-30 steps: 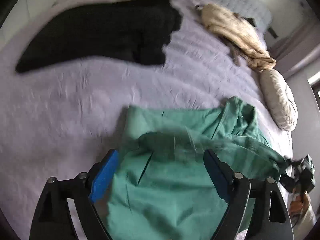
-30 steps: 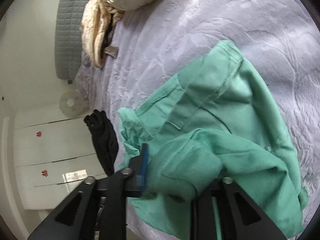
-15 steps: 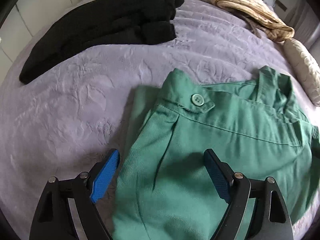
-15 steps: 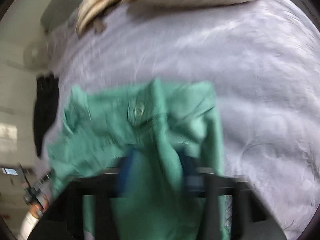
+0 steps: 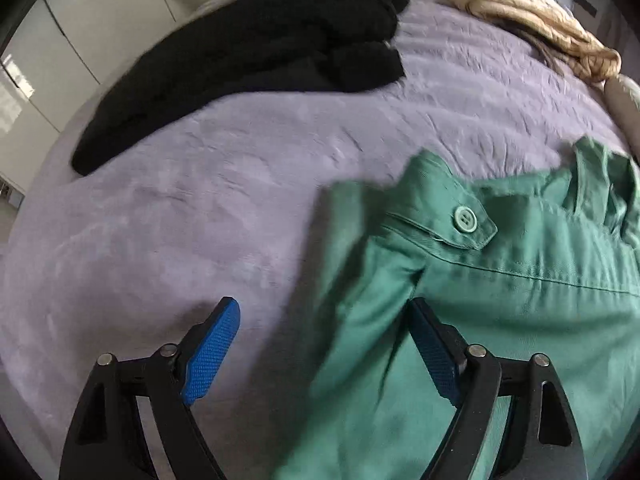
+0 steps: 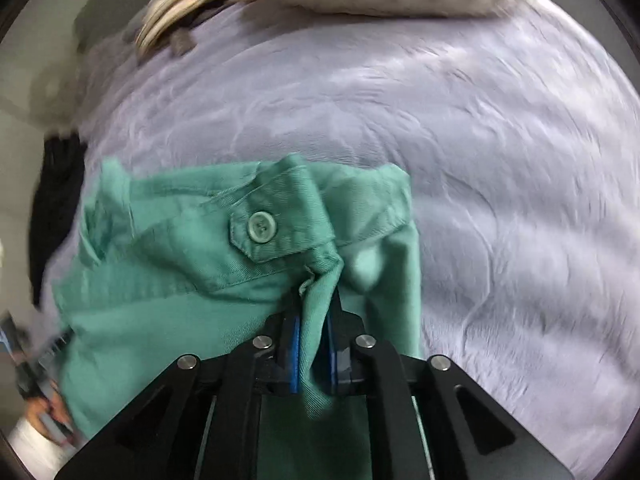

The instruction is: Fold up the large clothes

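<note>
Right gripper [image 6: 314, 354]: opening, a fold of the green trousers [image 6: 168, 292] between my pads, lower centre.
Left gripper [image 5: 324, 344]: closing, nothing pinched, trouser edge between.
Risk: fold slips onto the bed [image 6: 500, 140], bunching.

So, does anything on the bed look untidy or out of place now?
Yes. The green trousers are bunched at the waistband, with a fold of cloth between the opening right tongs. A black garment and a beige one lie unfolded on the purple bedspread.
</note>
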Demonstrator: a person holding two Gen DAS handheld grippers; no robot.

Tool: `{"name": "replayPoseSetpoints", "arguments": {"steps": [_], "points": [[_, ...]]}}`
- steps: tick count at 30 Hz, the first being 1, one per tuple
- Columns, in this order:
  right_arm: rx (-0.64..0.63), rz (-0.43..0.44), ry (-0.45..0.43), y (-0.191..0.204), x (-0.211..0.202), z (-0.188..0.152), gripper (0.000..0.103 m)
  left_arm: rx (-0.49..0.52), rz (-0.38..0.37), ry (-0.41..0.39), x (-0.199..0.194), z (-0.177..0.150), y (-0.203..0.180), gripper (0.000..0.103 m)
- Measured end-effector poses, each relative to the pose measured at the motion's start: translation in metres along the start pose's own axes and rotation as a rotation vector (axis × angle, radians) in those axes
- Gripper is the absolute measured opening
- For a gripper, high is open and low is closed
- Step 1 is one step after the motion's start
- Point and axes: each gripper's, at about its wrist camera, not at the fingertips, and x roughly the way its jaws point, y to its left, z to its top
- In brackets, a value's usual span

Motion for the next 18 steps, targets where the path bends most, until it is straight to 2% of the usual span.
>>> {"name": "replayPoseSetpoints", "arguments": {"steps": [1,3,4,6,7,8,10,13,15,18], "points": [[0.027,-0.012,-0.006,-0.004,-0.008,-0.002,0.031,0.013,-0.008,-0.007,-0.007,-0.001,0.004,0.063],[0.046,-0.011,-0.045,-0.008,-0.03,-0.008,0.034,0.038,-0.055,-0.008,-0.025,-0.006,0.012,0.055],[0.04,-0.011,-0.069,-0.007,-0.042,-0.012,0.034,0.049,-0.083,-0.015,-0.034,-0.011,0.015,0.055],[-0.002,0.011,-0.094,0.002,-0.063,-0.025,0.031,0.073,-0.132,-0.012,-0.049,-0.024,0.016,0.055],[-0.031,0.039,-0.094,0.008,-0.071,-0.034,0.022,0.085,-0.152,-0.005,-0.056,-0.032,0.016,0.055],[-0.065,0.08,-0.084,0.016,-0.078,-0.047,0.019,0.093,-0.158,0.002,-0.059,-0.039,0.014,0.055],[-0.087,0.123,-0.045,0.023,-0.075,-0.067,0.019,0.108,-0.149,0.024,-0.057,-0.056,0.011,0.055],[-0.062,0.092,0.035,0.014,-0.048,-0.089,0.019,0.072,-0.127,0.104,-0.034,-0.08,0.015,0.055],[-0.016,0.061,0.088,0.001,-0.029,-0.099,0.019,0.021,-0.164,0.137,-0.019,-0.092,0.024,0.055],[0.042,0.095,0.075,-0.017,-0.022,-0.107,0.009,-0.024,-0.212,0.13,-0.018,-0.098,0.035,0.056]]}}
